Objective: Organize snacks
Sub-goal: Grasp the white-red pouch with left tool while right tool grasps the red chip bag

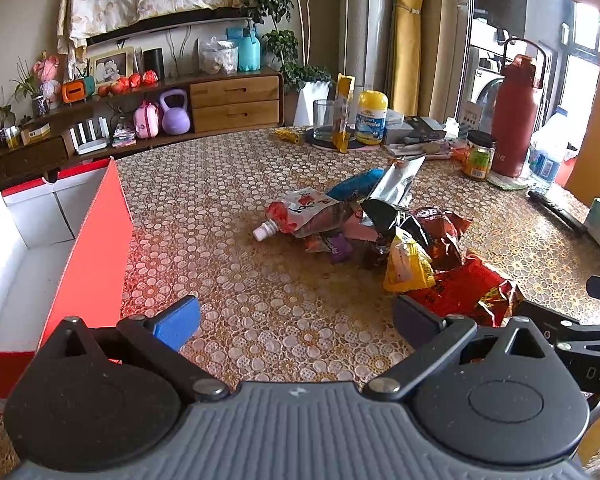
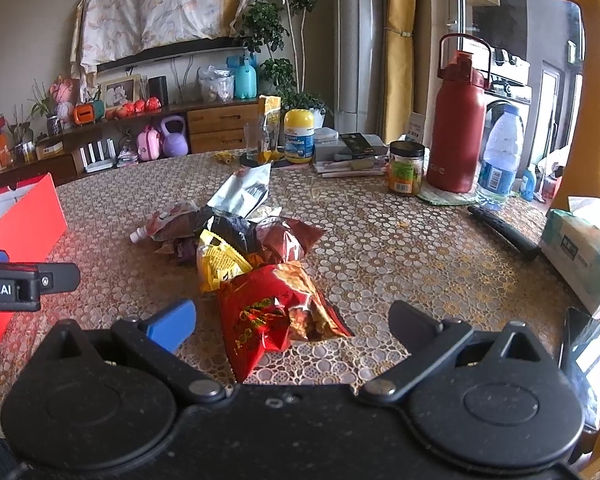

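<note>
A heap of snack packets lies mid-table: a red chip bag [image 2: 276, 312] nearest, a yellow packet [image 2: 216, 260], a dark red bag [image 2: 288, 236], a black packet [image 2: 232, 228], a silver bag [image 2: 244, 192] and a spouted pouch [image 1: 300, 214]. An open red box with a white inside [image 1: 40, 256] stands at the left. My left gripper [image 1: 296, 318] is open and empty above the tablecloth, between box and heap. My right gripper [image 2: 292, 322] is open, its fingers either side of the red chip bag, apart from it.
At the table's back stand a glass [image 1: 324, 119], a yellow-lidded bottle [image 1: 371, 118], a jar [image 2: 406, 168], a red flask [image 2: 456, 128] and a water bottle [image 2: 498, 152]. A tissue pack [image 2: 580, 252] and a black pen [image 2: 504, 232] lie at the right.
</note>
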Tool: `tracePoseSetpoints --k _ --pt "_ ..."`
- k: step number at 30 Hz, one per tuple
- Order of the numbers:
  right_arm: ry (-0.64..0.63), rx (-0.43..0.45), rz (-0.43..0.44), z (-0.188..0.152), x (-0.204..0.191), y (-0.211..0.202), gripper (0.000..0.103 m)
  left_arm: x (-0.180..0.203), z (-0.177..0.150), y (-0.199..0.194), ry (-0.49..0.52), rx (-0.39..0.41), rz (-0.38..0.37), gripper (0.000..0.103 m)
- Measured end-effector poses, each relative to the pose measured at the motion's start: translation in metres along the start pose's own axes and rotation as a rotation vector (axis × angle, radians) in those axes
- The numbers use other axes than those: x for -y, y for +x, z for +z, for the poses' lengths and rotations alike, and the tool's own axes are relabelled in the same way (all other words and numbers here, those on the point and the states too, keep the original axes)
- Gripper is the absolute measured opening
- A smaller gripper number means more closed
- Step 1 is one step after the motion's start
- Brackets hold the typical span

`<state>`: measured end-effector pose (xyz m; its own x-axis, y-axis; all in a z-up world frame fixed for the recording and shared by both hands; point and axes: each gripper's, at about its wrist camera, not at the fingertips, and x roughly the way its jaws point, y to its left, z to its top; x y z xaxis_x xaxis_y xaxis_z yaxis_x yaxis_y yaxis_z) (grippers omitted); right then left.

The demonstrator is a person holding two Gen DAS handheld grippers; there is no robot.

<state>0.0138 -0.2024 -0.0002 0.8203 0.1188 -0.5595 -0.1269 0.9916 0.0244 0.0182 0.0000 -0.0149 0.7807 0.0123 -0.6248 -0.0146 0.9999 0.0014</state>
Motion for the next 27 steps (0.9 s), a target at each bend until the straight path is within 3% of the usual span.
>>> tracePoseSetpoints --k 20,27 --pt "-0.019 -0.051 0.022 0.007 0.002 0.054 0.103 -0.008 0.055 0.11 0.11 -0.014 -0.025 0.103" --pt "0.002 -0.061 0.04 0.009 0.008 0.065 0.103 -0.002 0.071 0.157 0.214 -0.042 -0.096 0.103"
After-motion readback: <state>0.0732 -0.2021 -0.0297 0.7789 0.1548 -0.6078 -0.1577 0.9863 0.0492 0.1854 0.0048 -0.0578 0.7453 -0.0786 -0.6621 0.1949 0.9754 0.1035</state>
